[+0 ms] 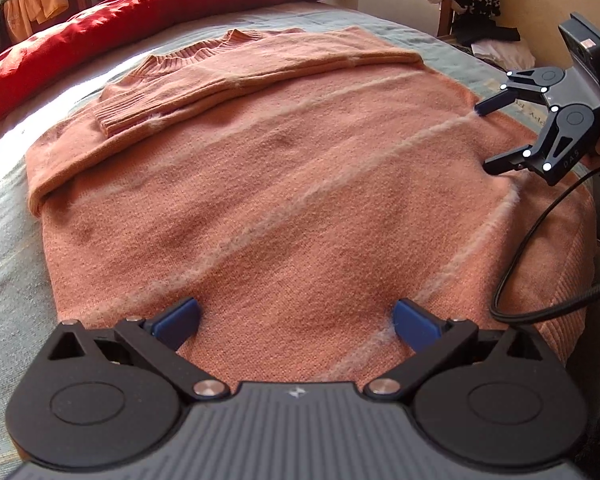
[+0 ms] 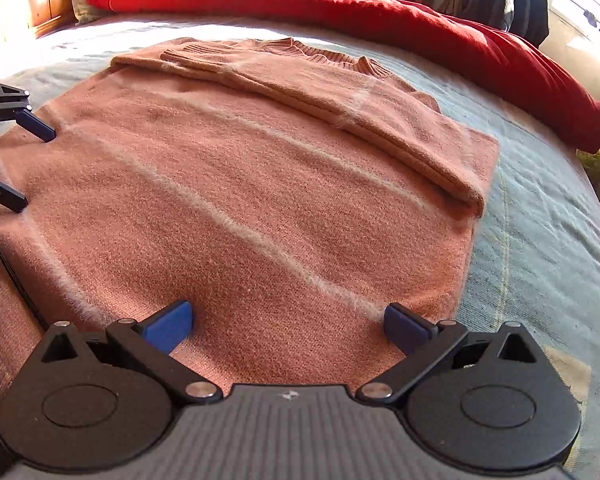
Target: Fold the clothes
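Sunlit bed, red duvet

Not much to read here. The right gripper, seen from the left wrist view, carries small pale letters on its lower finger link, something like "DAS", too faint to be sure. Partly hidden lettering on the bed cover just behind it is illegible.
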The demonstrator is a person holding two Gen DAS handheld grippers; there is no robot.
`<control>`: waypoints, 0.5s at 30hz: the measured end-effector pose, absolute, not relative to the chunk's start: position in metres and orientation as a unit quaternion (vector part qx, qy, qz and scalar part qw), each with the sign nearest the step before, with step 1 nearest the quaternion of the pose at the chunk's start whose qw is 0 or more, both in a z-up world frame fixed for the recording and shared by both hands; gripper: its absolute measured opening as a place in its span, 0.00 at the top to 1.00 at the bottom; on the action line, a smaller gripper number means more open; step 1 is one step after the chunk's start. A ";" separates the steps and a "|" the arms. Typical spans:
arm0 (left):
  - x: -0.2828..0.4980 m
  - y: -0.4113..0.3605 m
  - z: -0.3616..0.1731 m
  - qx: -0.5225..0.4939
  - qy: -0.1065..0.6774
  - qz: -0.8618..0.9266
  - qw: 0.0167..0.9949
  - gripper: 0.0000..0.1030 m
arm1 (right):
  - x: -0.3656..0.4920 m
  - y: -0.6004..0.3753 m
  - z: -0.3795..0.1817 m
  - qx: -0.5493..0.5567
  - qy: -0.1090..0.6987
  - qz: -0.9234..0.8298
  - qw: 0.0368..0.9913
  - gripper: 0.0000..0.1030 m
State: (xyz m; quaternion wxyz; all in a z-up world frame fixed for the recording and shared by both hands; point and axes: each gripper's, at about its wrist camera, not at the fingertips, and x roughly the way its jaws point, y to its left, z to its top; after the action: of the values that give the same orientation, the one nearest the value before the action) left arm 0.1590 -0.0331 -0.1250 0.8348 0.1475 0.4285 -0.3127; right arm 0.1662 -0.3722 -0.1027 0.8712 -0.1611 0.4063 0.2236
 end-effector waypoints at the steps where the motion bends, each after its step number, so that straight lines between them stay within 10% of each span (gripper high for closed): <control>1: 0.157 -0.033 -0.125 0.146 0.425 -0.310 0.838 0.00 | 0.164 -0.372 -0.103 -0.165 0.400 0.224 0.874 0.00; 15: 0.102 -0.037 -0.120 0.142 0.338 -0.219 0.904 0.00 | 0.102 -0.318 -0.059 -0.095 0.269 0.214 0.934 0.00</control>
State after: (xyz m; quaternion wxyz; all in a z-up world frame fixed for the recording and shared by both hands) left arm 0.1017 -0.0372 -0.1196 0.9043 0.1421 0.3377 -0.2192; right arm 0.1020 -0.3181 -0.0592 0.9341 -0.0947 0.2692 0.2144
